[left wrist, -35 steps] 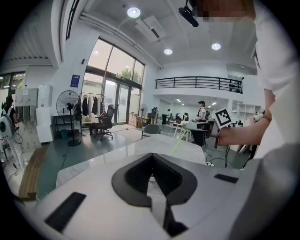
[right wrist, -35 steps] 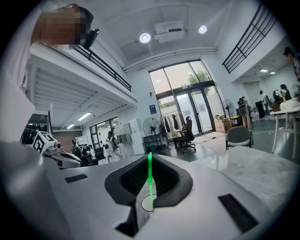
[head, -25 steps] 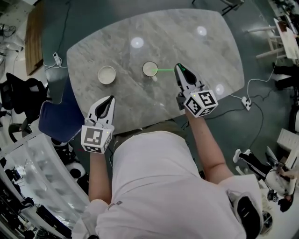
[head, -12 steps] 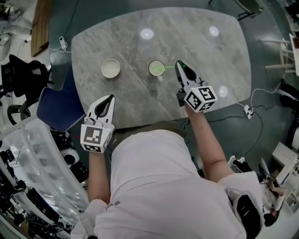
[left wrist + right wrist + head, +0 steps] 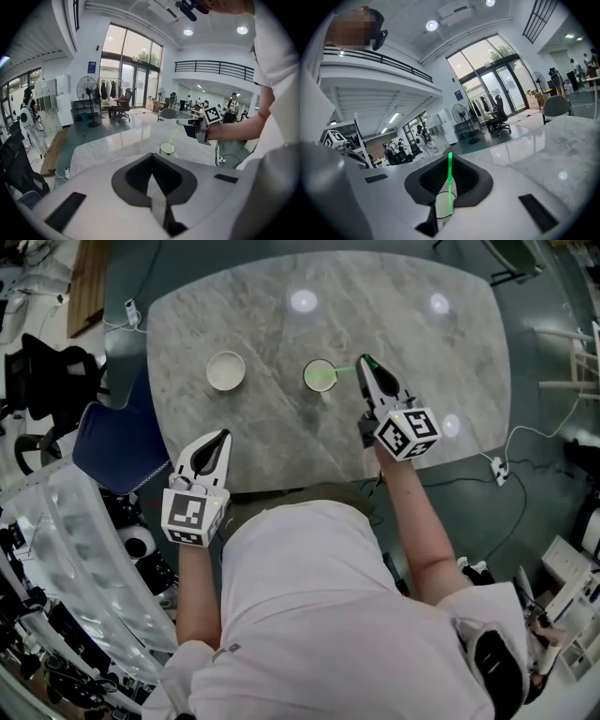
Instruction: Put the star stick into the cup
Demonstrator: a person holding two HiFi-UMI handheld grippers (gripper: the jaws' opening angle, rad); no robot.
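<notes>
Ok so quick rundown: the right gripper (image 5: 365, 361) has its jaws pinched almost fully together on the thin glowing-green star stick (image 5: 345, 369), and in the right gripper view the stick pokes straight out past the jaw tips. In the head view the stick runs from those tips off to the left, to the round white cup (image 5: 306, 377) standing near the middle of the grey marble-look table (image 5: 422, 343). Its far end is at the cup's mouth, and the inside of the cup looks tinted green. The left gripper view gives the side angle: the stick slants down from the right gripper into the cup opening. Can't tell if the end touches the bottom, and the star part is too small to make out tbh. The right gripper itself is just beside the cup on its right and a bit higher, not touching it. A second round cream-white cup (image 5: 226, 370) stands to the left of the first one, well apart, w/ nothing in it afaict. The left gripper (image 5: 222, 437) is over the near edge of the table, jaws closed together w/ nothing btw them, pointing toward the cups but well away from both. A blue chair seat (image 5: 112, 460) sits off the table's left side.
</notes>
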